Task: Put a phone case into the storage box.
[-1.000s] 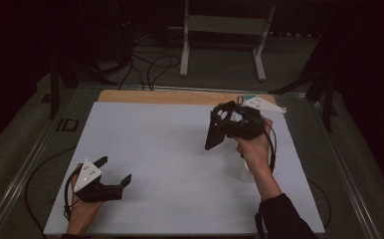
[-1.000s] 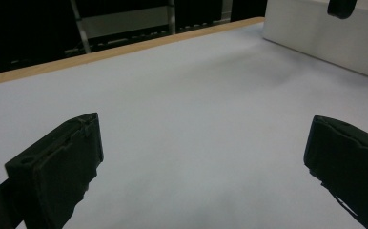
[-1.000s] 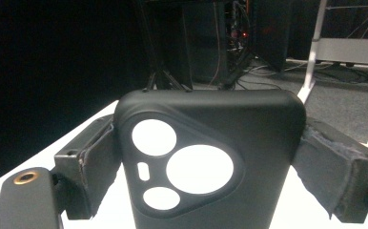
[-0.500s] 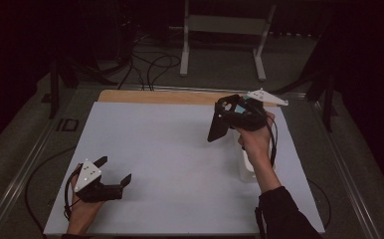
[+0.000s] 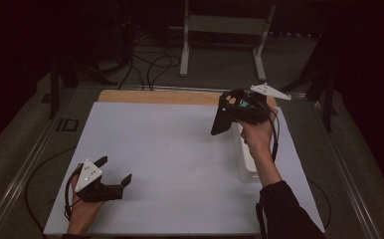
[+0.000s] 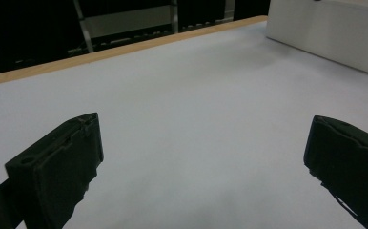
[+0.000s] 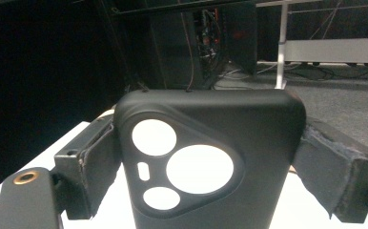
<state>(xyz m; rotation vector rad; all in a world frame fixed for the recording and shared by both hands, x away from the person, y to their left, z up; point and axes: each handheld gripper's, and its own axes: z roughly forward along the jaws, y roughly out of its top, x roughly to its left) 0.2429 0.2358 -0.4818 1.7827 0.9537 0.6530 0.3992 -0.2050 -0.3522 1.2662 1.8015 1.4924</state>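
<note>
A black phone case (image 7: 268,143) with a triangular camera cut-out stands upright between the jaws of my right gripper (image 7: 206,157), which is shut on its two sides. In the high view that right gripper (image 5: 225,113) is held in the air over the far right of the table, and the phone case (image 5: 221,122) hangs down from it. My left gripper (image 5: 114,169) rests near the front left of the white table top (image 5: 170,144), open. Nothing lies between the spread jaws of the left gripper (image 6: 206,157).
A white rectangular box (image 5: 247,162) lies on the right side of the table under the right forearm; the box (image 6: 325,33) appears far off in the left gripper view. A wooden strip (image 5: 155,96) runs along the far edge. A metal stand (image 5: 220,25) and cables lie on the floor beyond.
The right gripper has lifted and drifted toward the far right with the phone case in it. The left gripper has stayed put.
</note>
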